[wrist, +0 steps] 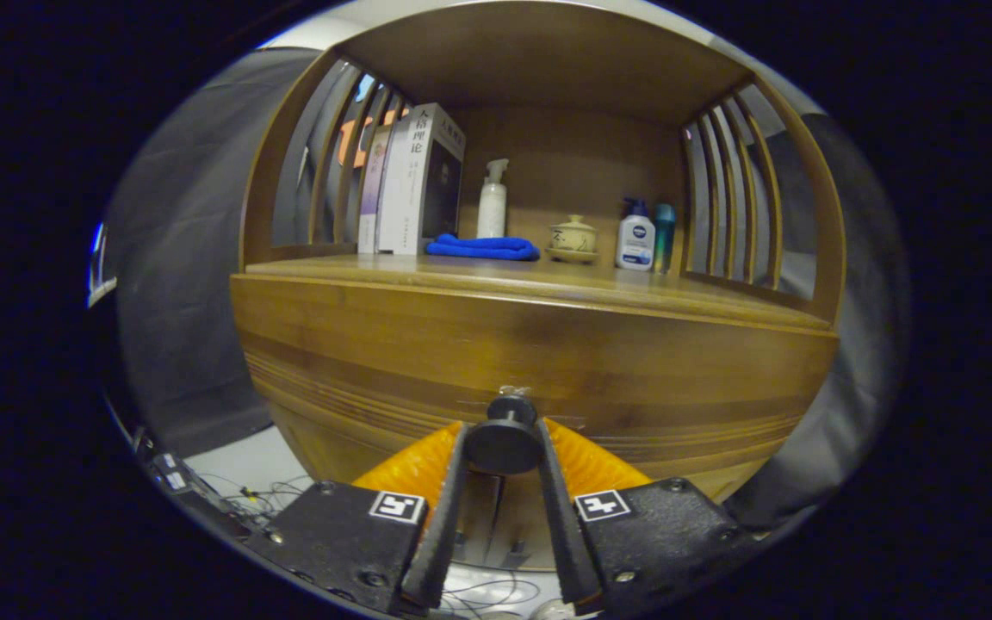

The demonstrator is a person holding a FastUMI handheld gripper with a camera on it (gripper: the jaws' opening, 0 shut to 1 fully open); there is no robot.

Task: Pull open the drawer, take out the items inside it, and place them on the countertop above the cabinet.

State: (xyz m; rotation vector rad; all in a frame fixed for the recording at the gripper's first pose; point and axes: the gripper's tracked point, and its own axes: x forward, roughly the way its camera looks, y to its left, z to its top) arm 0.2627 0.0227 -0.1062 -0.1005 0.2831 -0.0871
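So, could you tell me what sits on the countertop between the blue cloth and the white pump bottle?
In the gripper view, a small lidded ceramic cup on a saucer sits between the blue cloth and the white pump bottle.

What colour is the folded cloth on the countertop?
Bright blue folded cloth, gripper view; gripper shut on round black drawer knob.

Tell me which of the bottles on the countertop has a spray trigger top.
The tall white bottle behind the blue cloth, beside the books. The two at the right are shorter: a blue-capped pump bottle and a teal one.
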